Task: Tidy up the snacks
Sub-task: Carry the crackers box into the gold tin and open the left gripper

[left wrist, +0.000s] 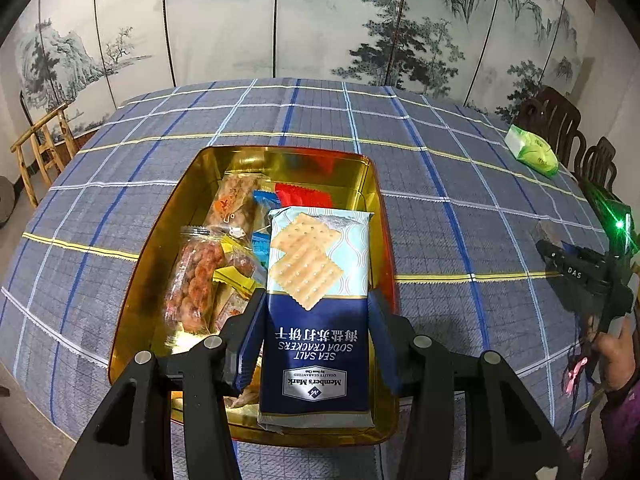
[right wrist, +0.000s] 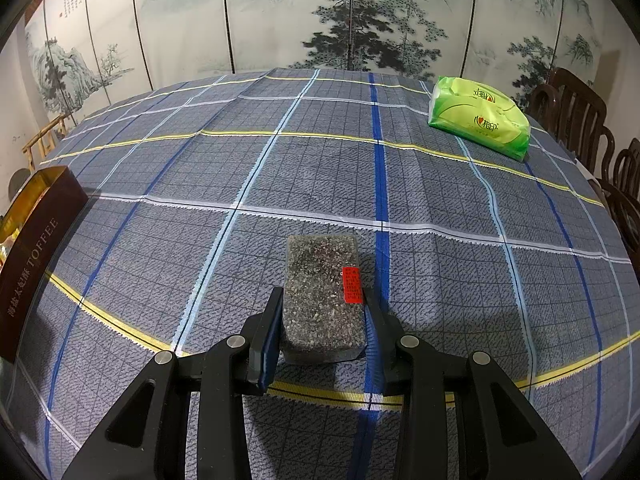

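A gold tin point(left wrist: 160, 240) on the plaid tablecloth holds several wrapped snacks, among them a clear pack of reddish nuts point(left wrist: 198, 280). My left gripper point(left wrist: 316, 308) is shut on a blue pack of sea salt soda crackers point(left wrist: 318, 304) and holds it over the tin's right side. My right gripper point(right wrist: 324, 308) is shut on a dark speckled sesame bar point(right wrist: 322, 292) with a red label, just above the cloth. The tin's brown "TOFFEE" side point(right wrist: 36, 256) shows at the left edge of the right wrist view. The right gripper point(left wrist: 548, 246) also shows at the far right of the left wrist view.
A green tissue pack point(right wrist: 478, 118) lies at the table's far right; it also shows in the left wrist view point(left wrist: 532, 150). Dark wooden chairs point(right wrist: 580, 116) stand to the right. A painted folding screen point(right wrist: 320, 12) stands behind the table.
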A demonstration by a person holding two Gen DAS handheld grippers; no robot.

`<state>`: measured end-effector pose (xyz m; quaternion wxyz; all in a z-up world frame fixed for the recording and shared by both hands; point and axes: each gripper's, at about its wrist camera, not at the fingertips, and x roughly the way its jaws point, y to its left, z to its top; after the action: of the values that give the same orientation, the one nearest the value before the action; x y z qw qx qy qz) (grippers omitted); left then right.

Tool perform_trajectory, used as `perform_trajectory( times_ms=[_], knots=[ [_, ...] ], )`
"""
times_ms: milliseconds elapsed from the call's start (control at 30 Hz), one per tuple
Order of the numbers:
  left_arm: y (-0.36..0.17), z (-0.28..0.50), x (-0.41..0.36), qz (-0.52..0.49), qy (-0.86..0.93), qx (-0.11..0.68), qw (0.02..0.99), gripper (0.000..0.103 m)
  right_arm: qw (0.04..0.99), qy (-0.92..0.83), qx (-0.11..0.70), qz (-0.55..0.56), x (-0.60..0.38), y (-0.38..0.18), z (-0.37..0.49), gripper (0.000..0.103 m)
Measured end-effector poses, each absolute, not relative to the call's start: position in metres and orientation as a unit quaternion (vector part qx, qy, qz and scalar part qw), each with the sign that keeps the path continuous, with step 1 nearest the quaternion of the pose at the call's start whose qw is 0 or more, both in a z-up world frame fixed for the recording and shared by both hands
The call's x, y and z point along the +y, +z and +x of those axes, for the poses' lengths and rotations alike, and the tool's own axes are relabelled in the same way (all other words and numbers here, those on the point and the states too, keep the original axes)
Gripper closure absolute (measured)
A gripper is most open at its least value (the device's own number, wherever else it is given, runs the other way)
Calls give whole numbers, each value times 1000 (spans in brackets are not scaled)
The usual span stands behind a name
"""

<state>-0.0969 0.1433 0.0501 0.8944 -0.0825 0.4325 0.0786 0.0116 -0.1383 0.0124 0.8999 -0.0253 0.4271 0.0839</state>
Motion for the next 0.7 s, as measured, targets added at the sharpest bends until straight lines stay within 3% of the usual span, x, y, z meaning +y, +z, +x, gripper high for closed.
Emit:
perform_trajectory(
  times_ms=[467,700],
  knots=[
    [46,-99,138,-50,110,429,895,56,900,84,427,-26,-138,12,12,65],
    [61,-110,136,-23,132,408,903,36,896,83,434,-30,-137,13,12,65]
  ],
)
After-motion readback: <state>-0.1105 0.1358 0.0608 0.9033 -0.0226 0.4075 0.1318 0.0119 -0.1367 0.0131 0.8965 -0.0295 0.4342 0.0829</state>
